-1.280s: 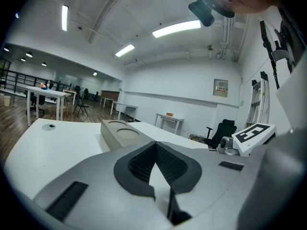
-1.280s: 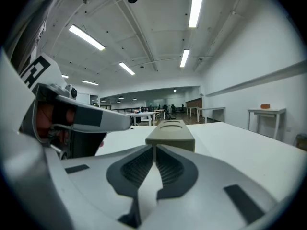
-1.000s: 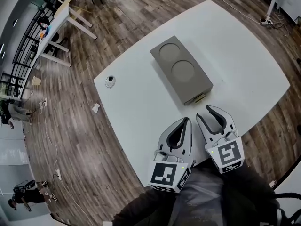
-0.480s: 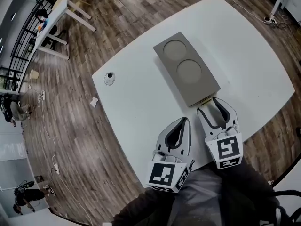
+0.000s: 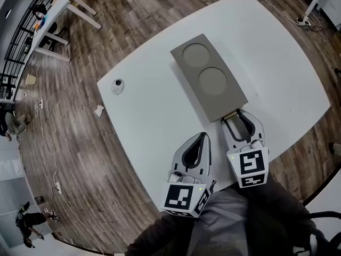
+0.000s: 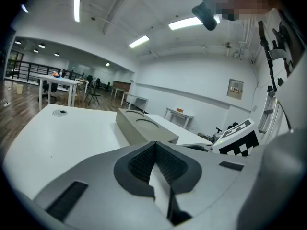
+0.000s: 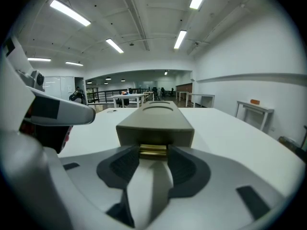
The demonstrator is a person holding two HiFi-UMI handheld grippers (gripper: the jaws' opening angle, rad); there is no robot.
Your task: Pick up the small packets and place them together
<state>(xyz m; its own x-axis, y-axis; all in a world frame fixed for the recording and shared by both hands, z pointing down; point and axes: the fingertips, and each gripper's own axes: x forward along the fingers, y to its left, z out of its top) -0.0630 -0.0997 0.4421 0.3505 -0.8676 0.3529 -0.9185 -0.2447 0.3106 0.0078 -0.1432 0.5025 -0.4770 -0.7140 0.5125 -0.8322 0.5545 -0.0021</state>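
Half-open on R gripper [image 5: 236, 117], jaws just closing round packet stack [image 7: 153, 151] in end slot of grey dispenser [image 5: 209, 76] (pads seemingly not pressing yet). Centre, squeeze gently, pull straight back; L gripper [image 5: 201, 136] closed, empty.

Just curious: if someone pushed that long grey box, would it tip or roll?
Likely neither: the grey box lies low and flat on the table, so it should slide. Its bulk hints at some weight.

Bright even light from ceiling strips [image 7: 69, 12], soft shadows on white table [image 5: 160, 116], fisheye bending, dark corners
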